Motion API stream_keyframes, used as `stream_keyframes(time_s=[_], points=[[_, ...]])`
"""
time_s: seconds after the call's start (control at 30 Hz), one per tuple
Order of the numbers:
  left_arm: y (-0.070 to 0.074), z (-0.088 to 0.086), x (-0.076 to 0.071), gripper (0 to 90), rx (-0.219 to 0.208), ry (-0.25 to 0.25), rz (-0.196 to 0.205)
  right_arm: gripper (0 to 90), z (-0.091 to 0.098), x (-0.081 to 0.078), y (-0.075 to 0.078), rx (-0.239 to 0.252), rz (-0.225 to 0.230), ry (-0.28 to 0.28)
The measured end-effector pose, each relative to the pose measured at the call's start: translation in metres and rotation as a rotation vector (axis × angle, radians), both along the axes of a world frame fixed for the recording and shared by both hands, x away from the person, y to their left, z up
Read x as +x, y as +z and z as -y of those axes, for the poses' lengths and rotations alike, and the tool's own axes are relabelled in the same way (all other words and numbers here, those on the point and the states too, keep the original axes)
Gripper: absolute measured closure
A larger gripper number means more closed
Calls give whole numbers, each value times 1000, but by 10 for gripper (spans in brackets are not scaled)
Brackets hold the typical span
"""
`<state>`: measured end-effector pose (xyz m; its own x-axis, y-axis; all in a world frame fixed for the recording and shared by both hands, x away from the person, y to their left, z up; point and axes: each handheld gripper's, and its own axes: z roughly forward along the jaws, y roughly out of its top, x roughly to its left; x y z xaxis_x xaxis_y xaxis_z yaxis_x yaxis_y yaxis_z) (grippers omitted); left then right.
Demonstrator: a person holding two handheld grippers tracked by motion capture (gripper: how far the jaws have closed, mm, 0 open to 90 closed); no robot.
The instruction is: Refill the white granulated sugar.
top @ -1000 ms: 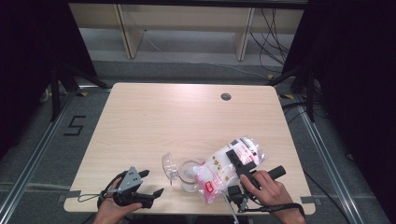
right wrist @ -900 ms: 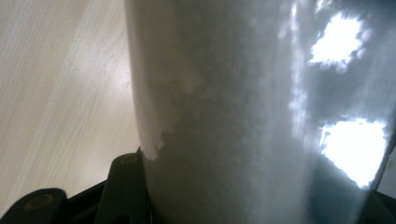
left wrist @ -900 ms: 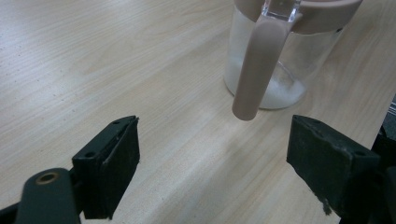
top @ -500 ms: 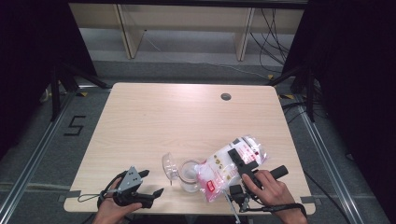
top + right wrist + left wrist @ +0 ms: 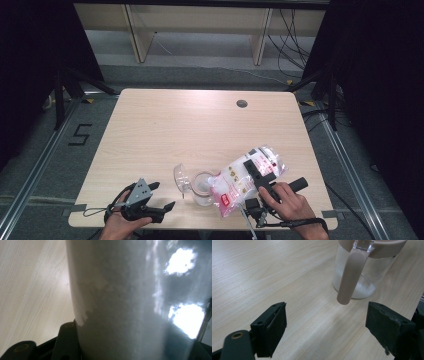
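Between the jaws of the right gripper (image 5: 252,172) sits a clear bag (image 5: 239,184) of white powder, and the jaws are clamped on it. The high view shows the bag tilted, its upper end by the gripper and its lower end, with a red label, down toward the near table edge. In the right gripper view the bag's glossy plastic (image 5: 140,300) stands right against the lens, with bright light patches on it and the pale table (image 5: 30,290) off to one side. The hand (image 5: 287,202) that holds this gripper lies just behind it, at the near right of the table, and a cable trails from there over the edge.

Just beside the bag's lower end stands a clear jar (image 5: 202,187) with a pinkish lid rim; bag and jar look to be touching, though the high view is too small to be sure. Beyond the jar, on the far side from the right gripper, a clear flap (image 5: 181,177) stands up, seemingly the jar's opened lid.

The left gripper (image 5: 162,196) is held well apart from the bag, at the near left, in the other hand (image 5: 120,222). Its jaws are spread wide with nothing between them. Ahead of them, in the left gripper view, the jar (image 5: 362,277) stands upright on the table (image 5: 274,272), its pinkish handle (image 5: 349,277) facing the jaws and some white powder (image 5: 364,288) on its bottom.
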<state>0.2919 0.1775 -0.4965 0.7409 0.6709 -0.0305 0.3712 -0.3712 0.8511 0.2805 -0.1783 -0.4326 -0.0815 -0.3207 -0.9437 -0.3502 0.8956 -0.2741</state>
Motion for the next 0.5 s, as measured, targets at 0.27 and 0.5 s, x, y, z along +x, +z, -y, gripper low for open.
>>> stream_keyframes(time_s=[0.27,0.5], points=[[0,-1,0,167,-2,20,-10,526,1,0,2,-3,-2,1],[0,-1,0,167,2,11,2,527,1,1,-1,0,-7,-7]])
